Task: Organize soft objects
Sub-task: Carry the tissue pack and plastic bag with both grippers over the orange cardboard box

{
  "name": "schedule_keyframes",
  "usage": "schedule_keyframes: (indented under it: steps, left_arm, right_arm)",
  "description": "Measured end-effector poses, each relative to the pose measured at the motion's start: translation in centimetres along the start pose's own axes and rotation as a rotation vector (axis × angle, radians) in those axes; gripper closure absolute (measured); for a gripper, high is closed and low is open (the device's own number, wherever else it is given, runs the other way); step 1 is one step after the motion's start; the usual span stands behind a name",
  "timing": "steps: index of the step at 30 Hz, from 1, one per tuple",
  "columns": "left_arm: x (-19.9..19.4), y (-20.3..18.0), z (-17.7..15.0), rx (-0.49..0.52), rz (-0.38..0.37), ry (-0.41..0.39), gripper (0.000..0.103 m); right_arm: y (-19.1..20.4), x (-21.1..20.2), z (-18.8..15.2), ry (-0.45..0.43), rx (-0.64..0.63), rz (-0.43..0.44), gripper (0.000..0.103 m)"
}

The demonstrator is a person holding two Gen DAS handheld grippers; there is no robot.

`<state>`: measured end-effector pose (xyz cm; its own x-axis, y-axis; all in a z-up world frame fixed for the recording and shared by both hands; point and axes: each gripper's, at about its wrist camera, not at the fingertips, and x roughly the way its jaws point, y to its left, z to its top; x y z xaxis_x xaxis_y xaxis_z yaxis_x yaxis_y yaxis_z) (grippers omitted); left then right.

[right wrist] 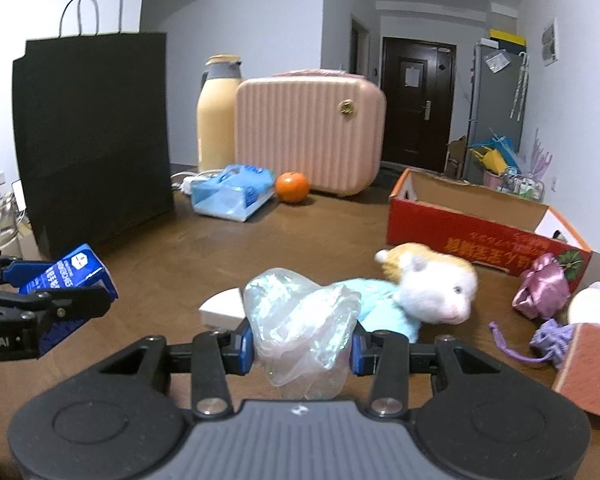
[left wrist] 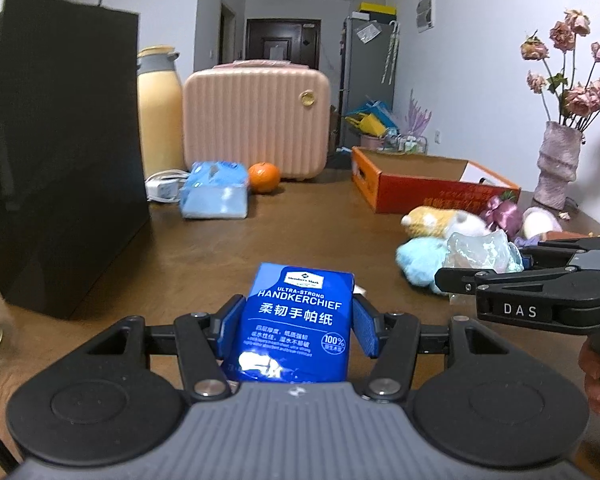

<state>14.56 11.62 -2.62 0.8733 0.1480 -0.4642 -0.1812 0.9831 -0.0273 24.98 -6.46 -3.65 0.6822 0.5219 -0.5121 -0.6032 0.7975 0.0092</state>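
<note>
Above the brown counter (left wrist: 220,248), the left gripper (left wrist: 296,324) clamps a blue tissue pack (left wrist: 298,320) while the right gripper (right wrist: 302,346) pinches a crinkly plastic bag (right wrist: 300,320), which could slip toward the plush toy (right wrist: 428,288) at two o'clock.

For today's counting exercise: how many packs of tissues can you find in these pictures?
2. A dark blue handkerchief tissue pack is gripped in the left hand-held gripper; a light blue plastic-wrapped tissue pack lies on the brown wooden table beside the orange. Others may be hidden.

On the tabletop (right wrist: 228,248), left of the suitcase (right wrist: 308,132) stands a flask (right wrist: 216,120); before it an orange (right wrist: 292,187); right, a box (right wrist: 480,228).
</note>
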Motion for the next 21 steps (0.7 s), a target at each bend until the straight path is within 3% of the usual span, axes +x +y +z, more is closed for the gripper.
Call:
schedule_keyframes:
  steps: [21]
  left_arm:
    - [4.3, -7.4, 5.8, 0.024, -0.102, -0.073, 0.046]
  right_arm:
    - [-9.0, -0.4, 2.2, -0.102, 0.087, -0.093, 0.061]
